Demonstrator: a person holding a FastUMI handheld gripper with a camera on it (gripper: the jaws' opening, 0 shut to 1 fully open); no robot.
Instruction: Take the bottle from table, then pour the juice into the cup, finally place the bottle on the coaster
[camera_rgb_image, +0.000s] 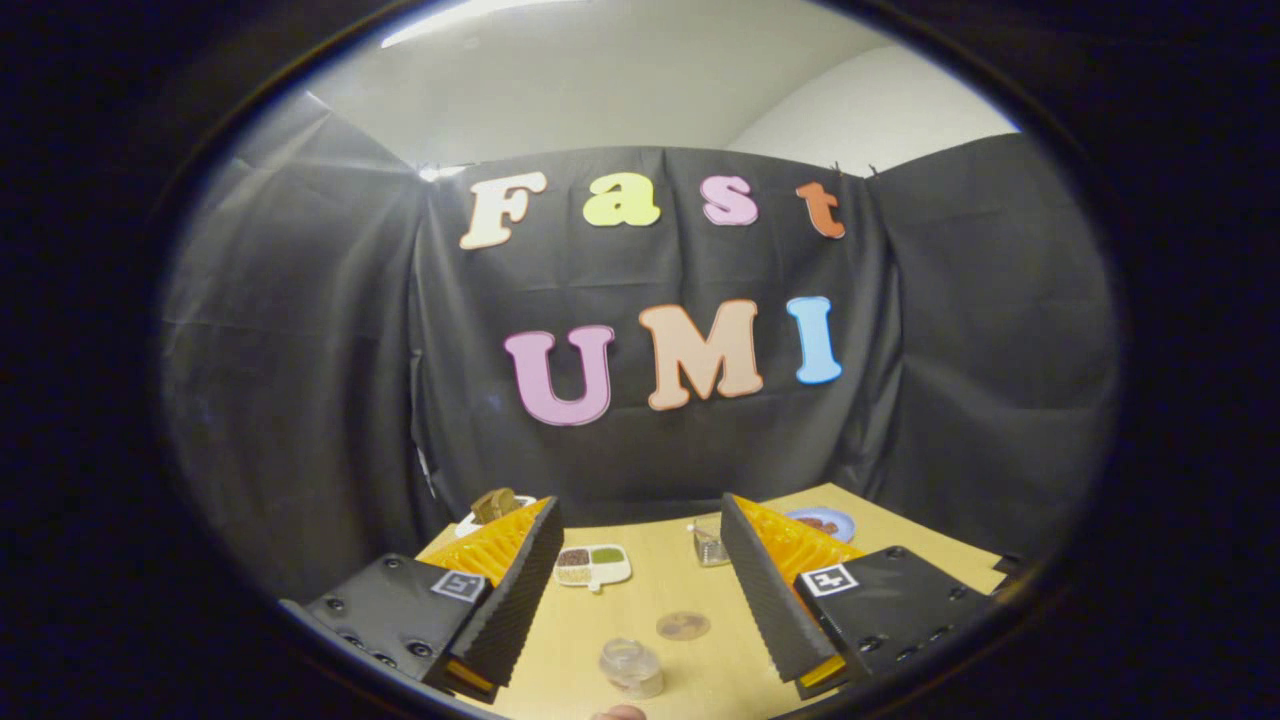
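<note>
Gripper (640, 590) is hovering over the counter (900, 545) at the bottom of the frame, jaws spread wide and holding nothing. Bottle (632, 667) is sitting lower centre, between the fingers and close in, clear plastic, seen from above. Coaster (683, 626) is lying just up and right of it, apart from it. Cup (709, 543) is standing further back, right of centre, beside the inner edge of the right finger. Divided dish (592, 566) is left of centre, plate (826, 522) behind the right finger.

Step in hand looks like the reach for the bottle. Advice: come down low, keep the bottle centred between the fingers, close on its body rather than the cap, avoid nudging the coaster.
</note>
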